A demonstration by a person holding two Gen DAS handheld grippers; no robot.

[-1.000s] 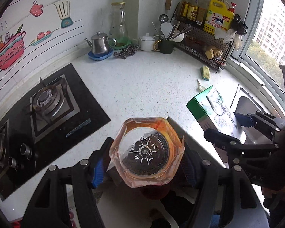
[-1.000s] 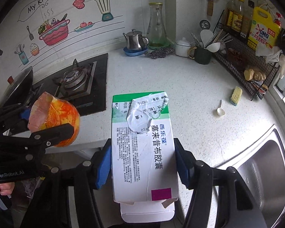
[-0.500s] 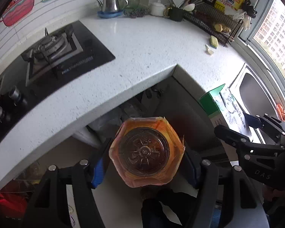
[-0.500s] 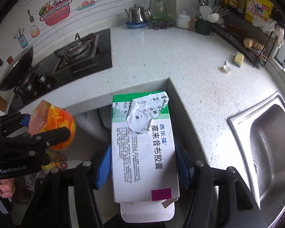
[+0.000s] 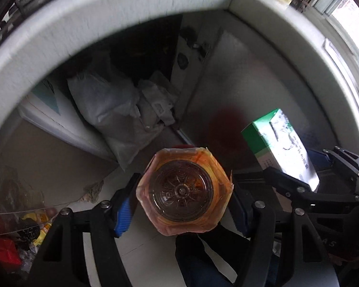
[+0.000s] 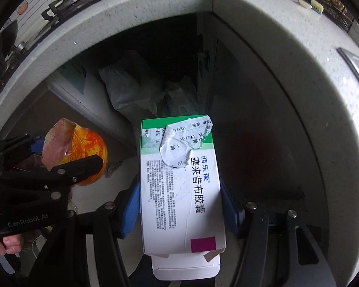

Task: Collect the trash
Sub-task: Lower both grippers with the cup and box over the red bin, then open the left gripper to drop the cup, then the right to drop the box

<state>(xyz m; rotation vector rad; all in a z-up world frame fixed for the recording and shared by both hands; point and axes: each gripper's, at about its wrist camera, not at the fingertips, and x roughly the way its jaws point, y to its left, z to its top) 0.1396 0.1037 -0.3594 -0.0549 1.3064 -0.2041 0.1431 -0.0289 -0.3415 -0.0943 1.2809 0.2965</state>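
- The left gripper (image 5: 183, 205) has its fingers (image 5: 123, 211) clenched on an orange-labelled bottle (image 5: 184, 191), seen base-on at six o'clock.
- The right gripper (image 6: 180, 205) grips a green-and-white medicine box (image 6: 182, 191), centred low in its view.
- Both hang below the desk edge (image 6: 287, 55), over the floor (image 5: 141, 251).
- Risk: no bin is plainly visible, though litter (image 5: 28, 229) lies at eight o'clock; a release here could scatter both.
- The box's torn flap (image 6: 179, 148) may snag.

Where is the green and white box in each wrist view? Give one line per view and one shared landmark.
Left wrist: box at right of centre, clamped in the right gripper.
Right wrist: box at centre, running to the bottom, between the pads.
Shared landmark: the grey bag under the counter.
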